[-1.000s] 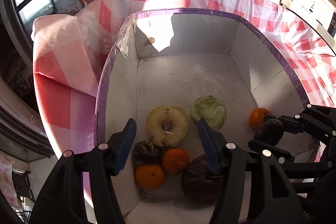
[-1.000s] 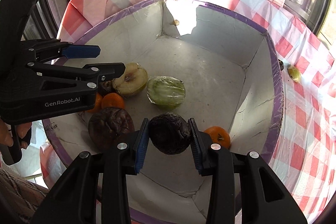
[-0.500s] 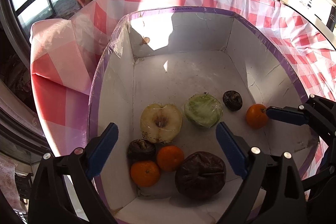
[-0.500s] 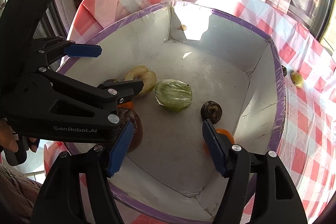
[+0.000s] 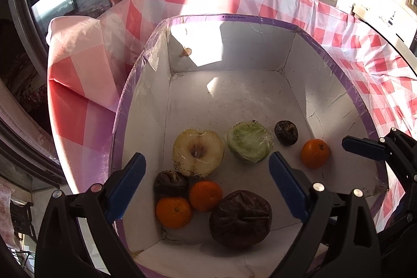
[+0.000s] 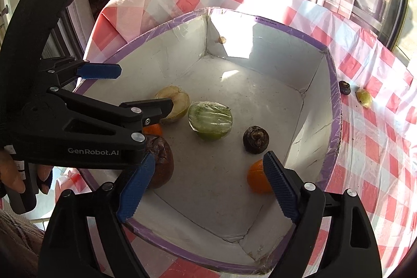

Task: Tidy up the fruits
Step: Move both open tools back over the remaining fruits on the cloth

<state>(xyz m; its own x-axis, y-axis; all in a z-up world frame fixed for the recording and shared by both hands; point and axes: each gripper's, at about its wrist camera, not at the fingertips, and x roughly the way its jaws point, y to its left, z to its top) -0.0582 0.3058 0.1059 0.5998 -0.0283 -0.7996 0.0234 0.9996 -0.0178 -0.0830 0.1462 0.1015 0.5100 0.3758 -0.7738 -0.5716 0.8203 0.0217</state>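
I see bench (image 5: 346, 48) under red-checked cloth, filling frame edges. White box (image 5: 234, 48) with purple rim, centre. Left gripper (image 5: 206, 189) lower frame, jaws just been opening, fingers wide, nothing between. Right gripper (image 6: 208, 186) likewise just opened wide, empty. Inside box, lower centre: large dark fruit (image 5: 241, 219), halved apple (image 5: 198, 151), wrapped green half (image 5: 249, 145), three oranges (image 5: 174, 212). Small dark fruit (image 6: 256, 139) beside right wall; possibly shrivelled, view soft.
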